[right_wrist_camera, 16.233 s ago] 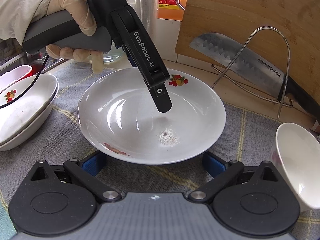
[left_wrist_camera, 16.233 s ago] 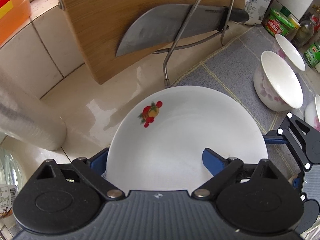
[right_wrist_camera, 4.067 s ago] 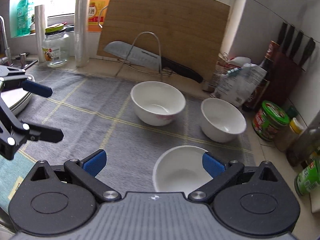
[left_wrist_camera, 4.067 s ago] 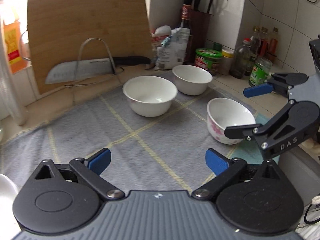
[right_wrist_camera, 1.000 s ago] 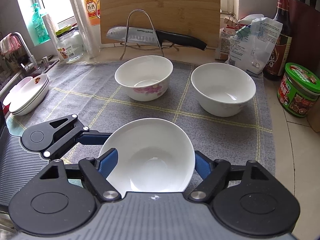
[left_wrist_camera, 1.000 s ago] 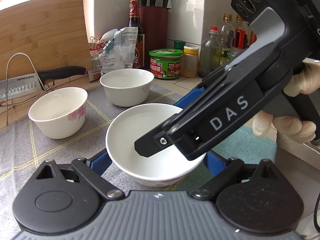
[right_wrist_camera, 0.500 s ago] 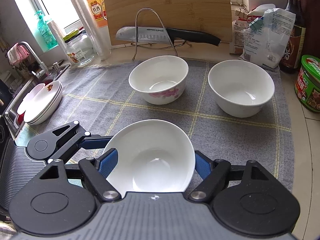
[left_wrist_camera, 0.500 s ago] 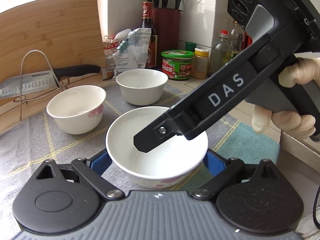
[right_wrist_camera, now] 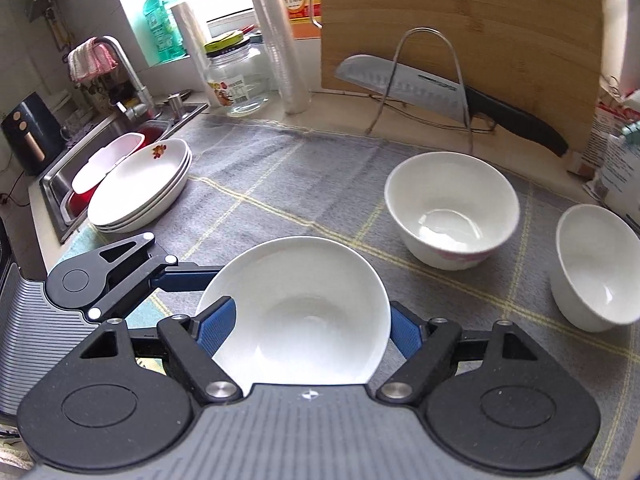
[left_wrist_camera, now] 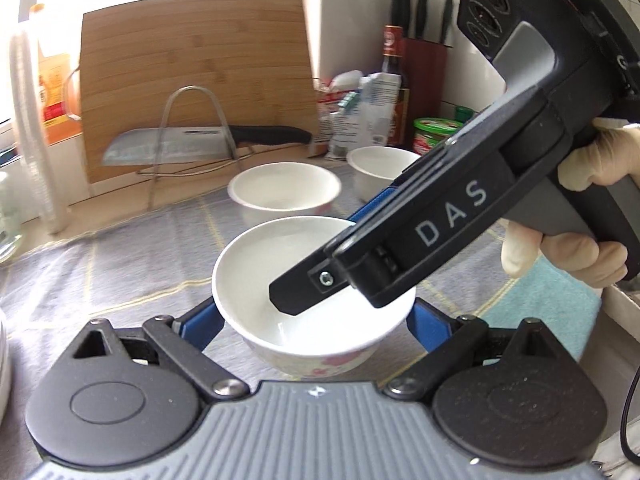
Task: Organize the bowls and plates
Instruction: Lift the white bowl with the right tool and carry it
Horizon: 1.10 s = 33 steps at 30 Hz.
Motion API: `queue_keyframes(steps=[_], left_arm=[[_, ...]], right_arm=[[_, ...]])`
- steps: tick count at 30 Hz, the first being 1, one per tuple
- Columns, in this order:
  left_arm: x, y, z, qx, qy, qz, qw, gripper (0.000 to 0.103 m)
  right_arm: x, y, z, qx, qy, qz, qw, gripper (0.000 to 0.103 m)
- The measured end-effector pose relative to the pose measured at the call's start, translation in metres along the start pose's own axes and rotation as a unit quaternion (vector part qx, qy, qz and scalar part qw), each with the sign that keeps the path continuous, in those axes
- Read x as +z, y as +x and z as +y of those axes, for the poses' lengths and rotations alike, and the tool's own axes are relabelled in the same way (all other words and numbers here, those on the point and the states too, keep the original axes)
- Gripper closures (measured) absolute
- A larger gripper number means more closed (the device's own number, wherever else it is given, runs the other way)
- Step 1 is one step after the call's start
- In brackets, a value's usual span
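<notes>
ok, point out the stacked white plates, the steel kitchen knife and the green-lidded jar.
stacked white plates (right_wrist_camera: 140, 188), right wrist view, top plate's inner surface
steel kitchen knife (right_wrist_camera: 400, 82), right wrist view, blade
green-lidded jar (left_wrist_camera: 436, 125), left wrist view, lid

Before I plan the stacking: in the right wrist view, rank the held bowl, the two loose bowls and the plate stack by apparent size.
1. Held bowl, though nearness inflates it.
2. Plate stack.
3. Middle bowl and far-right bowl: too alike to rank, with the right one cut by the frame edge.
</notes>
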State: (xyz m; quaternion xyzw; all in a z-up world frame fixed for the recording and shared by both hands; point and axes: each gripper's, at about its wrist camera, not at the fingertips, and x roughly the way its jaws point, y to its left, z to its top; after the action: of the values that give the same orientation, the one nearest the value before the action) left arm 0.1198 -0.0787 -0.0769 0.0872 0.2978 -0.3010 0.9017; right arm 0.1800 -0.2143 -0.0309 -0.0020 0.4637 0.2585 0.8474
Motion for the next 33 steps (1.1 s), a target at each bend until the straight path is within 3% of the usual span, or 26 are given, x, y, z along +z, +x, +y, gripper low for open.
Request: queue_keyframes(steps=[11, 33], left_arm=[[-0.01, -0.012, 0.049, 0.037, -0.027, 0.005, 0.9989, 0.007], [-0.015, -0.008, 0.078, 0.016, -0.03, 0.015, 0.9993, 0.007]], right_arm=[[0.032, 0.042, 0.046, 0.024, -0.044, 0.012, 0.999, 0.018], [0.047, 0.074, 0.06, 0.001, -0.023, 0.022, 0.999, 0.018]])
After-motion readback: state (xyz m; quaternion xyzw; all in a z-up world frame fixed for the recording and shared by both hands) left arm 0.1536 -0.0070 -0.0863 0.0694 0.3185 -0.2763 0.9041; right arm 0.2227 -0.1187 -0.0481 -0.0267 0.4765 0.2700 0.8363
